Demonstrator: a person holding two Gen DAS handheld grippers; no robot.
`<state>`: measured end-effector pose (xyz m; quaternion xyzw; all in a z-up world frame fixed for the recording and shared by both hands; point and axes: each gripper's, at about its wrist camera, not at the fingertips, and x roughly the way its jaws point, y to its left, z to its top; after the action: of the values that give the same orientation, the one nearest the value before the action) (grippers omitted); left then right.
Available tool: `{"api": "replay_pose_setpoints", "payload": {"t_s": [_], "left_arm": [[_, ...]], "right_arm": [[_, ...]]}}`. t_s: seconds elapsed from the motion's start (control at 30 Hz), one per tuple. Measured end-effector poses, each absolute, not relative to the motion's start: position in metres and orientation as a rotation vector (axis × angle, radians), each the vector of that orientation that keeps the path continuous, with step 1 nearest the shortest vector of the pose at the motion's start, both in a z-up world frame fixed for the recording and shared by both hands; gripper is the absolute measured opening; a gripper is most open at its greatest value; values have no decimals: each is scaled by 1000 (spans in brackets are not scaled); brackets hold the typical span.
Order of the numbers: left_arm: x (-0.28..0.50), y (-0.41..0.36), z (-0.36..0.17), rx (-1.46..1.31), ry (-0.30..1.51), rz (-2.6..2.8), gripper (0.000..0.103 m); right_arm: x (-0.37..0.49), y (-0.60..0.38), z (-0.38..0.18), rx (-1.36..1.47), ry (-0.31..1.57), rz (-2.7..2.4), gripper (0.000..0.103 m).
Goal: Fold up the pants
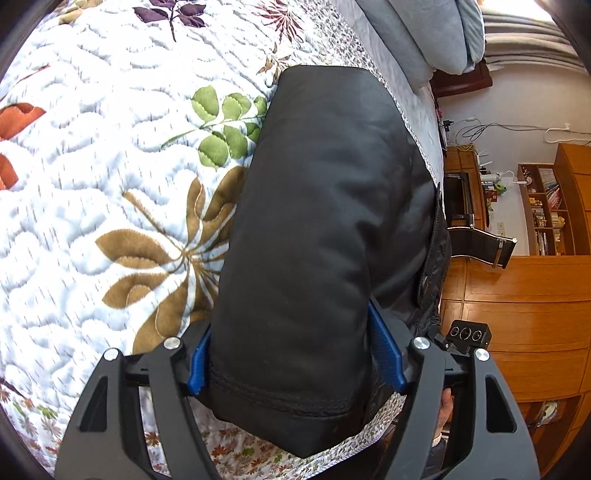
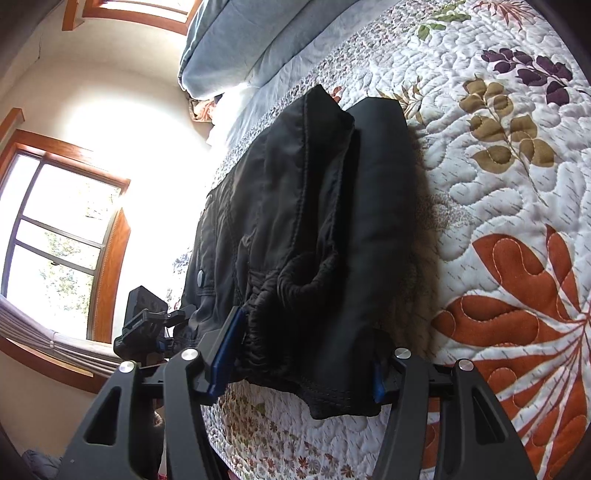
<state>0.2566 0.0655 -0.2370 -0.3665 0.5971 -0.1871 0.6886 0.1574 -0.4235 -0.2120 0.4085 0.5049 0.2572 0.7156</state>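
Two hand-held grippers, left (image 1: pixel 295 365), right (image 2: pixel 301 365), seemingly straddling unlabelled black pants (image 1: pixel 321 221)

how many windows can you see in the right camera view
2: a large wood-framed window at the left beside the bed, and part of another window at the top edge. Others may lie outside view.

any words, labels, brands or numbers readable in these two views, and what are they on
None can be read in either view.
black pants: no tag, label or print visible; only a plain metal snap button.
quilt: leaf and flower patterns only, no lettering.
bookshelf: book spines and small items, too small and blurred to read.
left gripper and right gripper: no markings visible.
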Motion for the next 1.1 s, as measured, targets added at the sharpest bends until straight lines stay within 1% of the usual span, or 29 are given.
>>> {"api": "replay_pose_setpoints", "payload": {"t_s": [0.4,0.67,0.93,1.1], "left_arm": [[277,82,-243,-825,1325,-414,72],[279,67,-238,-821,1312,-408,72],[281,65,-234,-836,1300,-414,61],[281,67,-232,-846,1294,-410,60]], "right_arm": [[141,-431,-214,928,1112,563,58],[139,-431,-220,946,1105,556,58],[145,-426,-222,951,1103,548,58],[148,-423,-220,951,1102,542,58]]}}
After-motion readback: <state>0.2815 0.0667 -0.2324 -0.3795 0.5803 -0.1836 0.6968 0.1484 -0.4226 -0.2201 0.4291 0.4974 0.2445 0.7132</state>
